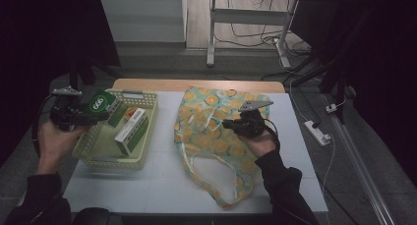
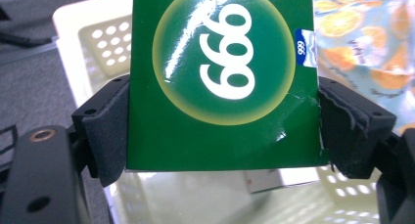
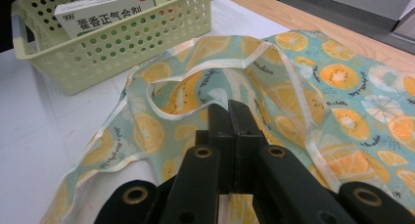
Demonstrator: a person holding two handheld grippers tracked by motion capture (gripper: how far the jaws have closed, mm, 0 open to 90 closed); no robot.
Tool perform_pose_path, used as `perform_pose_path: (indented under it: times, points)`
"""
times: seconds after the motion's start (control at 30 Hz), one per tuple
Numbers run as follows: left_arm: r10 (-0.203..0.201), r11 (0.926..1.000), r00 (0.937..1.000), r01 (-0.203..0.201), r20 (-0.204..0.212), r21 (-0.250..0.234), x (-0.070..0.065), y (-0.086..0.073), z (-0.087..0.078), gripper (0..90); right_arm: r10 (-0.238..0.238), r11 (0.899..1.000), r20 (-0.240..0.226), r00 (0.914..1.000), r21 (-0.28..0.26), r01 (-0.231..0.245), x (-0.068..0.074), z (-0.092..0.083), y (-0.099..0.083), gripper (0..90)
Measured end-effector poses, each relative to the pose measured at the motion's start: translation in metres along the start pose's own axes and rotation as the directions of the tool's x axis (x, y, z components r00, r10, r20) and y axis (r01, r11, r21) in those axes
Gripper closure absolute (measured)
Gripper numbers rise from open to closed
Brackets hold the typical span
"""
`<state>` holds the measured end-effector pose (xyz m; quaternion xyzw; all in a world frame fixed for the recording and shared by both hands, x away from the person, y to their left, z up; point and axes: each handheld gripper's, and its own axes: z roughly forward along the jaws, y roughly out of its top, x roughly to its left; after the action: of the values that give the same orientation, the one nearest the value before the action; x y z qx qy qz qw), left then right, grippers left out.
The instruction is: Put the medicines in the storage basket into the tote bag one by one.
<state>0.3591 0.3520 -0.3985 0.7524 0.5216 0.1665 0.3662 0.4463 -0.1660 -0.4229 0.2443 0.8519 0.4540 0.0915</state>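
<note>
The left gripper (image 1: 91, 112) clamps a green box (image 2: 222, 82) between its jaws, held above the left rim of the pale basket (image 1: 147, 136) at the tabletop's left edge. The right gripper (image 3: 230, 119), jaws pressed together, pinches the orange-print bag (image 3: 342, 111) near the tabletop's middle.

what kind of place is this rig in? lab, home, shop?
Most likely a lab or office workroom set up for recording. A white-topped table stands on grey floor, a power strip with loose cables lies beside it, and a metal-legged desk stands behind. Dark surroundings on both sides suggest a staged setup.
</note>
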Motion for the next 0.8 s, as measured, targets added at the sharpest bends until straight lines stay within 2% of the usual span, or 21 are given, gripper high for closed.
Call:
perform_pose_path:
  times: [0.17, 0.3, 0.57, 0.8]
  points:
    - [0.038, 0.9993, 0.9984, -0.037, 0.043, -0.007, -0.016, 0.006, -0.004, 17.9, 0.000, 1.000, 0.002, 1.0000, -0.002, 0.000, 0.000, 0.000, 0.000, 89.4]
    - [0.059, 0.9982, 0.9946, -0.059, 0.086, -0.006, -0.028, 0.010, -0.004, 17.9, 0.000, 1.000, 0.001, 1.0000, -0.005, 0.000, 0.000, -0.001, 0.000, 89.4]
    - [0.102, 0.9947, 0.9838, -0.103, 0.147, -0.001, -0.052, 0.012, 0.002, 17.9, 0.002, 1.000, 0.002, 1.0000, -0.004, -0.002, 0.000, -0.001, 0.000, 89.4]
    - [0.137, 0.9900, 0.9706, -0.141, 0.198, 0.005, -0.073, 0.013, 0.009, 17.9, 0.003, 1.000, 0.001, 1.0000, -0.009, -0.003, 0.000, -0.001, 0.001, 89.4]
